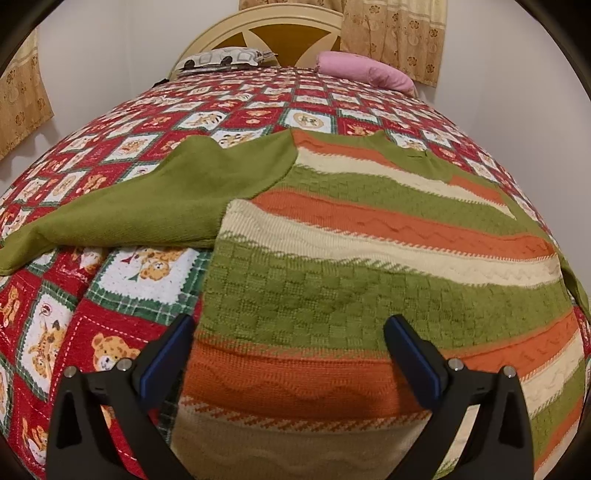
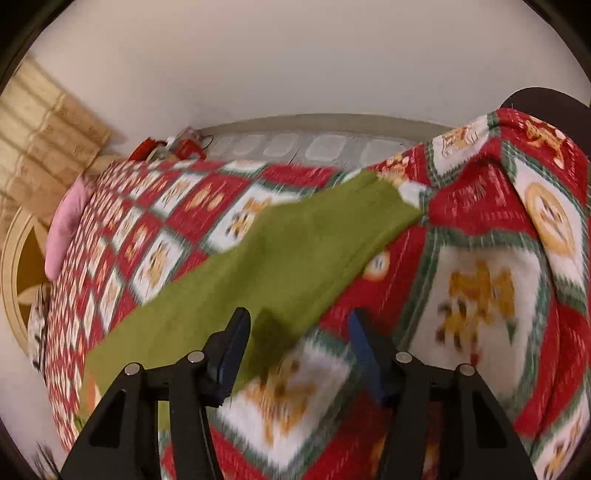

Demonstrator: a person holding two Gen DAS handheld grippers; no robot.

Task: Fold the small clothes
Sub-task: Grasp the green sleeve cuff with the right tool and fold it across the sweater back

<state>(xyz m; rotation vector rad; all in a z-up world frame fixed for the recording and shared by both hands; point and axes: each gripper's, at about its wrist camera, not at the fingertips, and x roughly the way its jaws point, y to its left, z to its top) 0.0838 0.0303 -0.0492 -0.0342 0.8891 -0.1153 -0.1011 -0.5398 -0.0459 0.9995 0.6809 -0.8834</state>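
A small knitted sweater (image 1: 351,258) with green, orange and cream stripes lies flat on the bed. Its plain green left sleeve (image 1: 147,206) spreads out to the left. My left gripper (image 1: 288,325) is open, its jaws wide apart just above the sweater's lower hem area, holding nothing. In the right wrist view, which is blurred, the other green sleeve (image 2: 295,258) lies stretched across the blanket. My right gripper (image 2: 297,321) is open above the sleeve's near edge, holding nothing.
The bed is covered by a red, white and green teddy-bear blanket (image 1: 110,295). A patterned pillow (image 1: 221,59) and a pink pillow (image 1: 362,70) lie by the headboard (image 1: 280,33). Curtains (image 1: 391,33) hang behind. A white wall (image 2: 295,66) borders the bed.
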